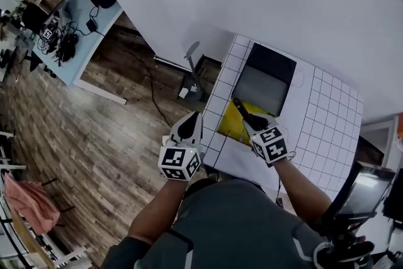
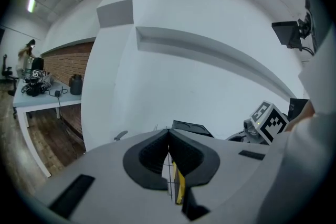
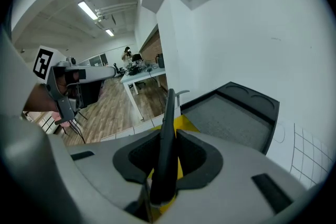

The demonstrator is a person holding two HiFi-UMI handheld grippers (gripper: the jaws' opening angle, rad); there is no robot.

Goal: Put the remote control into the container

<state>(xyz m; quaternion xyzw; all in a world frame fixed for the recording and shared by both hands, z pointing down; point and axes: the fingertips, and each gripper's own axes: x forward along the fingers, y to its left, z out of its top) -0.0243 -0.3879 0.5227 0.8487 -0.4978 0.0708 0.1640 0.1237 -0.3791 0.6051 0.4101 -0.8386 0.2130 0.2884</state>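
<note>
The right claw (image 1: 250, 125) pinches the remote control (image 1: 241, 109). Next, move it over the container (image 1: 275, 63), just above. The left claw (image 2: 169, 147) is pressed together.

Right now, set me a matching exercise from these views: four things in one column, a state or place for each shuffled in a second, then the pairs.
Things
1. remote control
2. container
3. yellow sheet
4. left gripper

States
A. jaws together, nothing held
B. flat on the gridded table, between container and person
C. clamped in the right gripper
D. empty, grey inside

Pairs: 1-C, 2-D, 3-B, 4-A
</note>
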